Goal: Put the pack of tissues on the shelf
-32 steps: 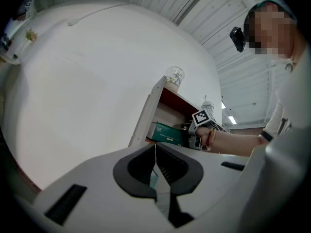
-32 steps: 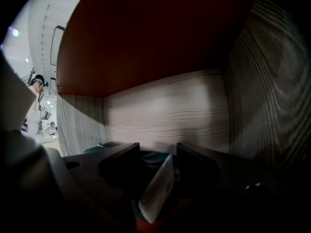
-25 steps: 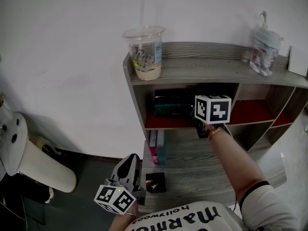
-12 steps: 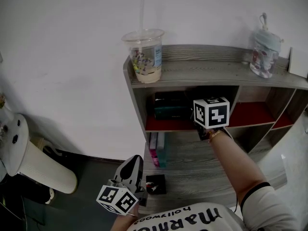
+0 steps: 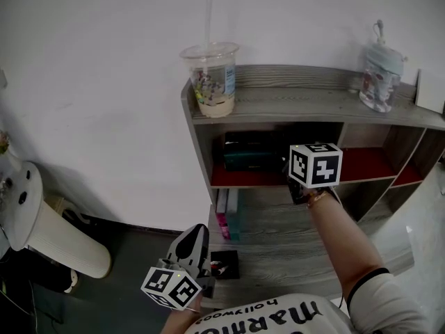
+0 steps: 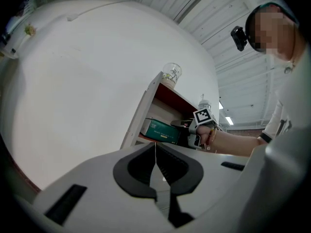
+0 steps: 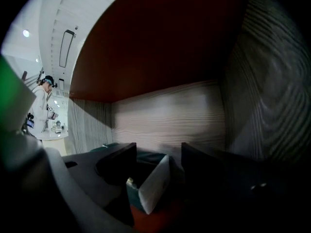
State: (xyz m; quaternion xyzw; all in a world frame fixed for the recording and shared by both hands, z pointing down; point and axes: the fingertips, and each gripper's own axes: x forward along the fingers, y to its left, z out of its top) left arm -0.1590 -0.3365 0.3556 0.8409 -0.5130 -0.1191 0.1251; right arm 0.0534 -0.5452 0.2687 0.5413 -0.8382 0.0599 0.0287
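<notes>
Hanging shut and empty at lower left, the left claw [image 6: 155, 148] is idling. Farther in, the right claw [image 7: 158, 153] has just been opening its jaws, now loose round the pack [image 7: 149, 184] lying on the red board [image 5: 368, 164] of the shelf [image 5: 292, 103]; withdrawing crooked risks a pad dragging it out.

Cup [image 5: 211, 78] atop shelf [image 5: 292, 103] left, bottle [image 5: 379, 75] atop right, tissue pack [image 5: 252, 152] inside, below cup

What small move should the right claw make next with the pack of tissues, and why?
Probably draw the right claw straight back out of the shelf. Its jaws have just been opening and stand apart, with the pack of tissues lying between them on the red floor, seemingly released; a straight pull should avoid dragging it.
</notes>
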